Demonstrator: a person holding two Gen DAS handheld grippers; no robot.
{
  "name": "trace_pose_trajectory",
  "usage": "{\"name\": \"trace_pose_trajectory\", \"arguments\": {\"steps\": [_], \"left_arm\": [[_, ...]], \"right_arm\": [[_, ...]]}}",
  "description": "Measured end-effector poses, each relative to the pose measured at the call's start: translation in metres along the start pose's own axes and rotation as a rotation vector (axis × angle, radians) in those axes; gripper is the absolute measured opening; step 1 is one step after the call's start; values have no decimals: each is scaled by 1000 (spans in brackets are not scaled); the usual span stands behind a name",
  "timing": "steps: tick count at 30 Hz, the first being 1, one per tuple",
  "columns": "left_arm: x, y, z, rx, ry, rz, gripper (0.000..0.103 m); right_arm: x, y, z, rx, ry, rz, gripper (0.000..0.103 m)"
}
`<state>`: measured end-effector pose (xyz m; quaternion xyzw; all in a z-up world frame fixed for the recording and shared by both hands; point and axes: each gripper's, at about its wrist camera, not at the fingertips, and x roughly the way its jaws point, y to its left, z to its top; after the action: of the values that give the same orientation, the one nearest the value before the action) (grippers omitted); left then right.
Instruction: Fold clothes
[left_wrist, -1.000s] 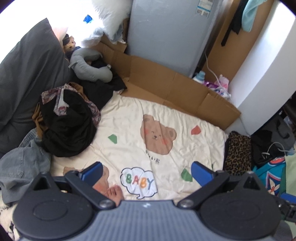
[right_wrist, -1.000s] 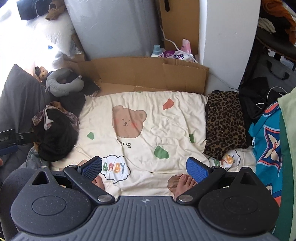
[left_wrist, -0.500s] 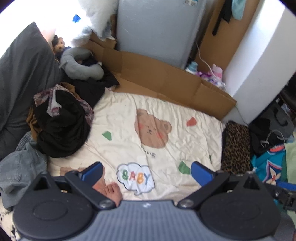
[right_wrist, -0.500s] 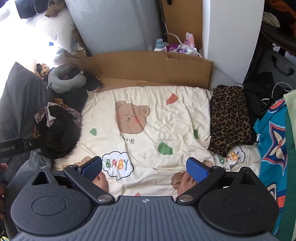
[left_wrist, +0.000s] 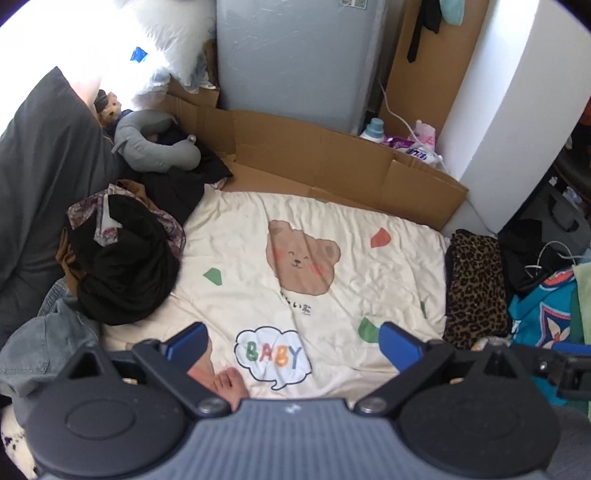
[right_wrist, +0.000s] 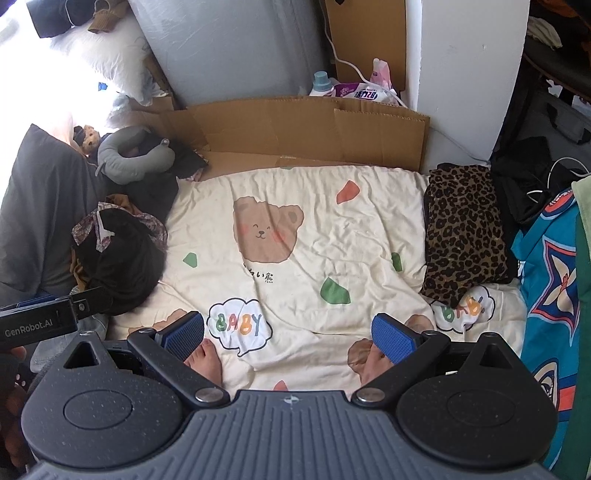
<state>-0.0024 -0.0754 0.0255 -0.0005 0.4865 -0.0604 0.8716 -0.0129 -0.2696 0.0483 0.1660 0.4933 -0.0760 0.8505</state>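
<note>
The left gripper (left_wrist: 293, 341) hangs above the near edge of a cream blanket (left_wrist: 332, 229), its blue pads spread wide with nothing between them, and the right gripper (right_wrist: 288, 332) does the same further right, jaws equally wide and empty. Under them, bare feet (right_wrist: 207, 360) stick out at the blanket's near edge, just beside a printed "BABY" cloud (right_wrist: 240, 325). The blanket lies flat with a bear face (right_wrist: 264, 230) printed around its middle. On its left edge sits a heap of dark clothes (left_wrist: 118, 266), a black garment on top with a patterned fabric showing beneath, and a grey denim piece (left_wrist: 44, 343) lies at the near left corner. On the right edge rests a folded leopard-print garment (right_wrist: 463, 229), with a teal patterned cloth (right_wrist: 546, 295) just beside it further right. Beyond the heap, near the far left corner, a grey neck pillow (left_wrist: 155, 147) rests against a dark cushion (left_wrist: 40, 166). Cardboard (right_wrist: 314, 129) stands along the blanket's far edge, a grey cabinet (left_wrist: 295, 55) behind it, and a detergent bottle (right_wrist: 320, 83) beside a white wall (right_wrist: 465, 66).
</note>
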Motion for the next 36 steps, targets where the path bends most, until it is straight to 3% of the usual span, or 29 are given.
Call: {"name": "trace_pose_trajectory", "arguments": {"steps": [26, 36], "left_arm": [[1, 0, 1, 33, -7, 3, 100], [2, 2, 2, -2, 1, -11, 100]], "right_arm": [[-2, 2, -1, -1, -10, -34, 100], [-3, -1, -1, 11, -15, -43, 100]]}}
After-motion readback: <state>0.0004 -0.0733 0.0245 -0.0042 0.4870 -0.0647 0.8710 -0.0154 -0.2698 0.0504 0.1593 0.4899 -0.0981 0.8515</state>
